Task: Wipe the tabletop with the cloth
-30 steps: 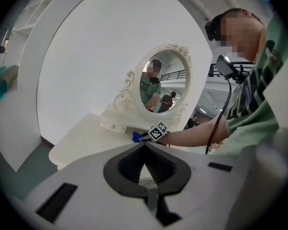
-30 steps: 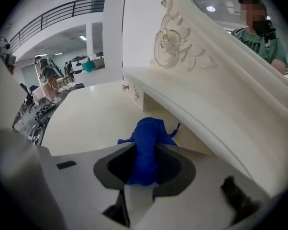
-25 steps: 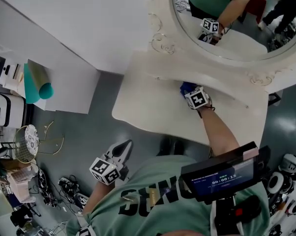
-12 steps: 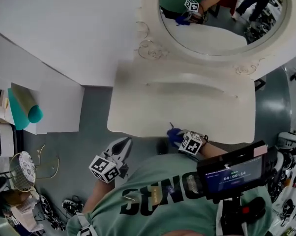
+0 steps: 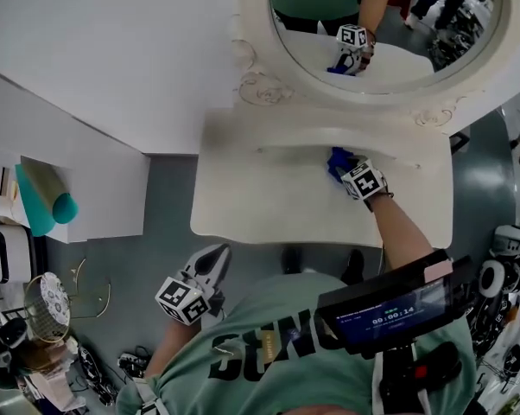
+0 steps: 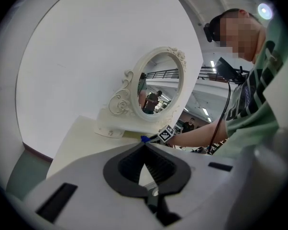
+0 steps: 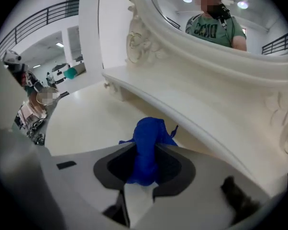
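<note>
A blue cloth (image 5: pixel 336 159) lies bunched on the cream tabletop (image 5: pixel 260 193), close to the mirror's base. My right gripper (image 5: pixel 346 169) is shut on it. In the right gripper view the cloth (image 7: pixel 148 147) is clamped between the two jaws and sticks out past them over the tabletop (image 7: pixel 86 121). My left gripper (image 5: pixel 219 253) hangs off the table's near edge over the floor, shut and holding nothing. From the left gripper view, its jaws (image 6: pixel 145 145) meet at the tips, with the cloth (image 6: pixel 144 139) showing far beyond them.
An oval mirror in an ornate cream frame (image 5: pixel 251 85) stands at the back of the table, its ledge (image 7: pixel 192 104) just beyond the cloth. A white panel (image 5: pixel 96 50) lies to the left. A teal roll (image 5: pixel 44 199) and clutter (image 5: pixel 35 318) sit on the floor.
The right gripper has carried the cloth from the table's near edge back across the top to the mirror's base. The left gripper has stayed where it was.
</note>
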Tool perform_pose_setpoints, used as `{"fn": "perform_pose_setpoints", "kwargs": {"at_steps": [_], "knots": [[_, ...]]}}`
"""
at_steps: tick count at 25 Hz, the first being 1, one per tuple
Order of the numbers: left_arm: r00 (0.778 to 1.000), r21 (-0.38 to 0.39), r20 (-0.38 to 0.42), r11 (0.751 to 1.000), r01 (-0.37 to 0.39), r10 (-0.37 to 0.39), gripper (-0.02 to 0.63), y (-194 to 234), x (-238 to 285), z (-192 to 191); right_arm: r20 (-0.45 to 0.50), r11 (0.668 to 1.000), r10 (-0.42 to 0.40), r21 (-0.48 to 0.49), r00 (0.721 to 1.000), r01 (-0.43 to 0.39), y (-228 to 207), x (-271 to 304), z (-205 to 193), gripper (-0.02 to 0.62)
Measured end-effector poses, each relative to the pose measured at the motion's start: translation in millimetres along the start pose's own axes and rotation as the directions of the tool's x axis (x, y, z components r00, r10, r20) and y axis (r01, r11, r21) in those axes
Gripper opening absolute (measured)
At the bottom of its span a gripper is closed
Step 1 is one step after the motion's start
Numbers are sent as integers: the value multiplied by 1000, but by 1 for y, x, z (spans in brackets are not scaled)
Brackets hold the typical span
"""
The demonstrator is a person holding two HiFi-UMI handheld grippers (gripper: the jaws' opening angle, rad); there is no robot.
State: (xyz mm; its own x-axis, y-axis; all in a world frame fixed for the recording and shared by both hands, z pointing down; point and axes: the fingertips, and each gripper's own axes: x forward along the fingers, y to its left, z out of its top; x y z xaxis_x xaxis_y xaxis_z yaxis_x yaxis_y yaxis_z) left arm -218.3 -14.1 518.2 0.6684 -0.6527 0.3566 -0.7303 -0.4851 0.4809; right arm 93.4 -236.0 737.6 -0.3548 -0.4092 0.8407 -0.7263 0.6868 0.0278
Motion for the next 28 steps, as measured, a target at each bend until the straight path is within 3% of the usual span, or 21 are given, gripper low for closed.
{"fn": "perform_pose_setpoints", "kwargs": {"at_steps": [6,10,13,16,18,20,22,24,26,28], "knots": [[999,-12,-17,999,-50,49,-2,0,-8,-12,-37,1000,-5,23,999,6,-17,19,-2,109],[999,-25,-5,998,-51,51,-2,-8,4,-15,-113,986,119,-107,986,-132,45,-9,-35,107],[1000,-22,-3,1000,-20,20,-2,-20,19,-13,-187,926,249,-240,950,-290,127,-43,-82,107],[1000,-4,-11,1000,4,-4,-2,-24,25,-12,-275,836,379,-308,884,-454,207,-74,-127,107],[1000,-6,-12,1000,5,-5,-2,-26,29,-12,-349,776,438,-318,829,-544,236,-90,-157,107],[1000,-12,-15,1000,3,-3,-2,-29,35,-13,-373,742,475,-318,797,-591,241,-93,-181,107],[1000,-7,-24,1000,5,-6,-2,-34,41,-13,-290,762,515,-276,807,-586,223,-93,-169,107],[1000,-1,-28,1000,3,-3,-2,-39,45,-14,-162,816,507,-226,847,-532,184,-93,-127,107],[1000,-3,-28,1000,-6,6,-2,-43,47,-16,-58,885,418,-200,907,-421,127,-84,-88,107],[999,-2,-29,1000,-15,15,-2,-48,49,-18,-4,946,274,-180,962,-270,61,-70,-64,107]]}}
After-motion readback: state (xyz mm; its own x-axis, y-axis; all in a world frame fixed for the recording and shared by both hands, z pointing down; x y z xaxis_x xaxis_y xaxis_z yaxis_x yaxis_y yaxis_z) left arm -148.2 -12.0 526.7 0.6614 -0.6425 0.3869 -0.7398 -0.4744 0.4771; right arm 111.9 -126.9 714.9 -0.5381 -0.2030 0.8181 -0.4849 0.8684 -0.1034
